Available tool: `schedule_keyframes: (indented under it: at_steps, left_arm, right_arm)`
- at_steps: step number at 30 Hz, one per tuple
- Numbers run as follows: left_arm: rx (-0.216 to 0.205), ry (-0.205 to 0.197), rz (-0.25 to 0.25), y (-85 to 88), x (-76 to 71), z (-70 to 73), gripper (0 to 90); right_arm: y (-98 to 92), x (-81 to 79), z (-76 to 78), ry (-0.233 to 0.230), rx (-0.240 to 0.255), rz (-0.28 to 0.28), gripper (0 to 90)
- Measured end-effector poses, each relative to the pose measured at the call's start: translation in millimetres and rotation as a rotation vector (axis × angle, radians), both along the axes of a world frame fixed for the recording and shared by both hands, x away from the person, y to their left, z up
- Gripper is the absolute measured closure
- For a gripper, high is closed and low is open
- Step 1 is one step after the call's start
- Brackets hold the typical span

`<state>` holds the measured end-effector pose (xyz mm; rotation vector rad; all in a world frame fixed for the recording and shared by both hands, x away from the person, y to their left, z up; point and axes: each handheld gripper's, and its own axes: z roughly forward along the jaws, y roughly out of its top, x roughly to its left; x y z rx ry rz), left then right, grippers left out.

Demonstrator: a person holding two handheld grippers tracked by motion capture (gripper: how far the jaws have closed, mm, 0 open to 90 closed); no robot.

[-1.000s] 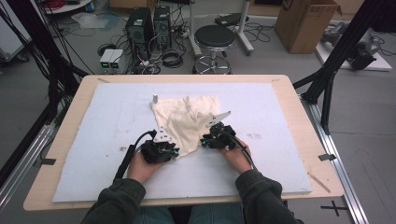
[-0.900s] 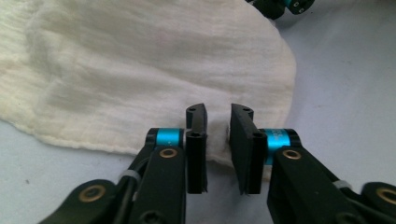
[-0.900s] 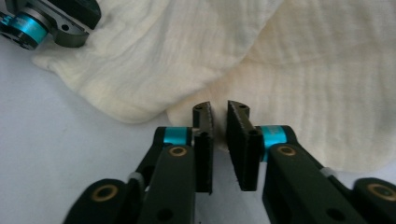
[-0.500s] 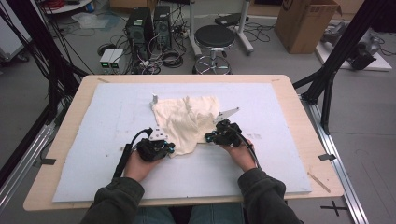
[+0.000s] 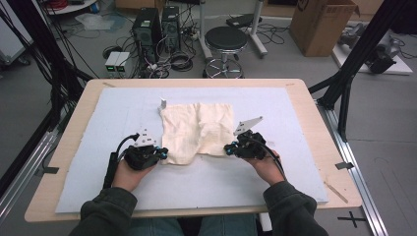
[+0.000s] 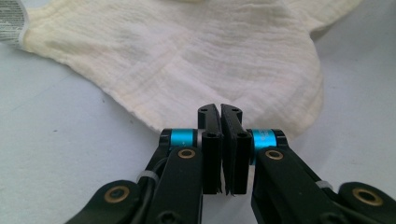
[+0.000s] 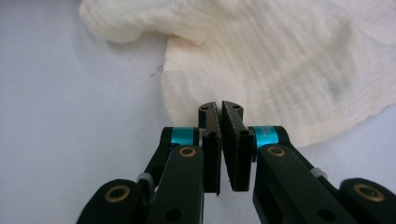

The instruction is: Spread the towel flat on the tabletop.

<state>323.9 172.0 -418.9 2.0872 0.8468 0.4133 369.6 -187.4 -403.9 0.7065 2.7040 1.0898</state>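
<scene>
Cream muslin cloth (image 5: pixel 197 132), spread mid-mat (image 5: pixel 98 113): near corners pinched in closed left gripper (image 6: pixel 220 108) and right gripper (image 7: pixel 220 105); folding step begun; next, lift evenly and carry forward.

In the left gripper view, the cream cloth (image 6: pixel 196 56) runs off the top edge, and its grey label (image 6: pixel 10 23) is cut by the left edge, the print too blurred to read. In the right gripper view the cloth (image 7: pixel 280 60) leaves the top and right edges. Whether the 2 closed jaw pairs pinch any fabric cannot be told.
</scene>
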Motion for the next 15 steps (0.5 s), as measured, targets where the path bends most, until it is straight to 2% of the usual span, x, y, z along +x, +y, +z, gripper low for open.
schedule_keyframes:
  at_steps: [3,8,11,15]
  left_arm:
    - [-0.012,-0.002,0.011,4.2,-1.7,1.0,86.5]
    - [0.018,0.0,0.009,10.5,-4.8,1.5,86.5]
    - [0.02,0.0,0.014,12.9,-7.5,2.4,86.5]
    - [0.033,0.001,0.005,13.1,-9.9,0.2,86.5]
  right_arm:
    - [-6.1,-3.8,1.5,-0.005,-0.011,0.004,86.6]
    - [-19.6,-9.9,1.8,-0.003,-0.009,0.005,86.6]
    - [-26.3,-15.2,1.2,-0.018,-0.019,0.006,86.5]
    - [-33.2,-20.0,-4.4,-0.013,-0.019,0.006,86.5]
